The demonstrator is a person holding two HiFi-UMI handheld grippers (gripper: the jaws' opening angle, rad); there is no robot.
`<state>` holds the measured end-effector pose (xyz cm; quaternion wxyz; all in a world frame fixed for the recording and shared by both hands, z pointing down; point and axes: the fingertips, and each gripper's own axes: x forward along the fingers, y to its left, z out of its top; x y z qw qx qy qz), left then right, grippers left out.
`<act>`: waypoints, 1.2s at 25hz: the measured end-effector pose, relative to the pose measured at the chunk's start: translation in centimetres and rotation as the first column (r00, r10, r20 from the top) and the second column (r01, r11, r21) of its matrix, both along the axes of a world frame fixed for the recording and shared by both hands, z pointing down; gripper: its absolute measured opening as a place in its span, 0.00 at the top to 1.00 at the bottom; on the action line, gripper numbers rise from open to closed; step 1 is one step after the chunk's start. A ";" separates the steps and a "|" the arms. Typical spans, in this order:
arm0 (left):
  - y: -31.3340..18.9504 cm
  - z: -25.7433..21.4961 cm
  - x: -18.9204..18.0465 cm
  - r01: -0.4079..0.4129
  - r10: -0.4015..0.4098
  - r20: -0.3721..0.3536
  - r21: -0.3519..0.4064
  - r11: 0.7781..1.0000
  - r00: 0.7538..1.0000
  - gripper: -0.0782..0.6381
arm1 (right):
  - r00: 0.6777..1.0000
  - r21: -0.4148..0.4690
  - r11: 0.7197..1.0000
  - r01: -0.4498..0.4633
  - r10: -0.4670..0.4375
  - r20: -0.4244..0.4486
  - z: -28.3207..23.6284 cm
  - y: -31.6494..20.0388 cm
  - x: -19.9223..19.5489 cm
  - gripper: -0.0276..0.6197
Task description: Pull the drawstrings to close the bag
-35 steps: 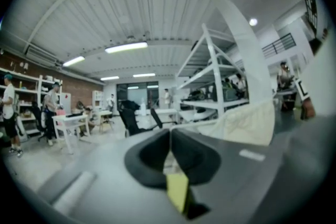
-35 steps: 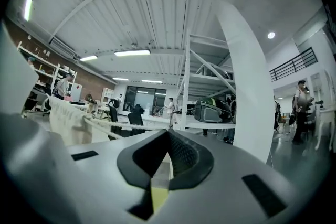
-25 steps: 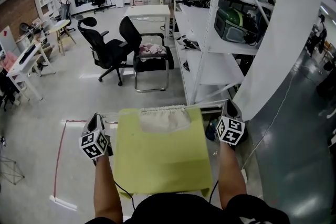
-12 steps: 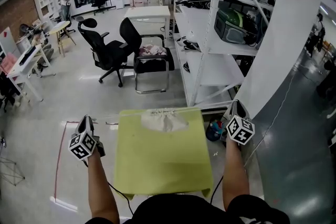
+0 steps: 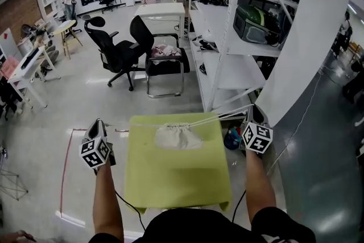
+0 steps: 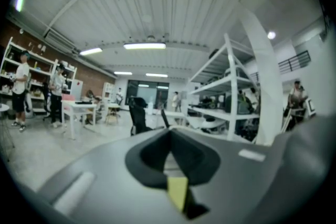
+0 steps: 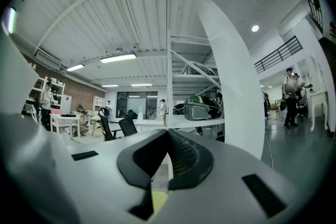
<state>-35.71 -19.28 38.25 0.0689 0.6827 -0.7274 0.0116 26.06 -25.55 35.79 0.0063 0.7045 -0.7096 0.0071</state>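
1. My left gripper (image 5: 100, 123), arm stretched left of the table, is clamped on the left drawstring (image 5: 145, 127).
2. My right gripper (image 5: 253, 110), out right, pinches the taut right drawstring (image 5: 220, 115).
3. The cinched bag (image 5: 178, 137) sits at the green table's (image 5: 176, 179) far edge, with shelving (image 5: 227, 37) beyond.

Cinched cream bag (image 5: 177, 138), taut drawstrings (image 5: 219, 116)

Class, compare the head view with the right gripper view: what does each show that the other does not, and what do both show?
Only the head view: the cream bag with its mouth gathered, and the drawstrings stretched taut to the left gripper and the right gripper.
Only the right gripper view: that gripper's pads pressed together, the ribbed ceiling and the ceiling lights.
Both: the white shelving carrying a green machine.
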 end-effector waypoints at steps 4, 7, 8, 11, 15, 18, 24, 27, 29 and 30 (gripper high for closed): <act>-1.1 -0.2 1.7 -0.032 0.032 0.006 -0.003 0.999 0.999 0.88 | 0.999 -0.018 0.999 0.046 -0.046 -0.019 0.1 -0.4 -1.7 0.95; -2.2 -0.5 3.5 -0.068 0.069 0.052 -0.008 0.998 0.996 0.88 | 0.995 -0.028 0.996 0.083 -0.085 -0.057 0.4 -0.9 -3.4 0.95; -2.6 -0.8 3.9 -0.075 0.076 0.066 -0.007 0.997 0.995 0.88 | 0.994 -0.029 0.995 0.093 -0.094 -0.063 0.5 -1.2 -3.9 0.95; -4.4 -1.5 5.0 -0.094 0.094 0.103 -0.006 0.996 0.990 0.88 | 0.991 -0.029 0.994 0.110 -0.112 -0.073 0.3 -2.5 -5.1 0.95; -7.0 -2.2 6.1 -0.120 0.122 0.149 -0.024 0.992 0.981 0.88 | 0.985 -0.027 0.990 0.136 -0.138 -0.103 -0.3 -4.0 -6.7 0.95; -8.5 -3.0 6.9 -0.128 0.129 0.164 -0.015 0.992 0.978 0.88 | 0.978 -0.012 0.987 0.161 -0.161 -0.130 -1.3 -5.0 -8.2 0.95; -8.8 -3.9 8.3 -0.155 0.150 0.185 0.009 0.988 0.971 0.88 | 0.966 0.012 0.979 0.205 -0.200 -0.166 -2.7 -5.2 -10.3 0.95; -7.9 -2.4 8.6 -0.162 0.163 0.185 -0.021 0.986 0.969 0.88 | 0.957 -0.004 0.972 0.233 -0.230 -0.177 -1.9 -4.4 -11.4 0.95; -7.3 -1.1 8.7 -0.163 0.168 0.204 -0.044 0.986 0.964 0.88 | 0.948 -0.025 0.966 0.256 -0.256 -0.189 -0.8 -3.8 -12.1 0.95; -6.9 -0.6 8.8 -0.163 0.171 0.216 -0.055 0.985 0.961 0.88 | 0.941 -0.037 0.963 0.268 -0.269 -0.204 -0.3 -3.5 -12.4 0.95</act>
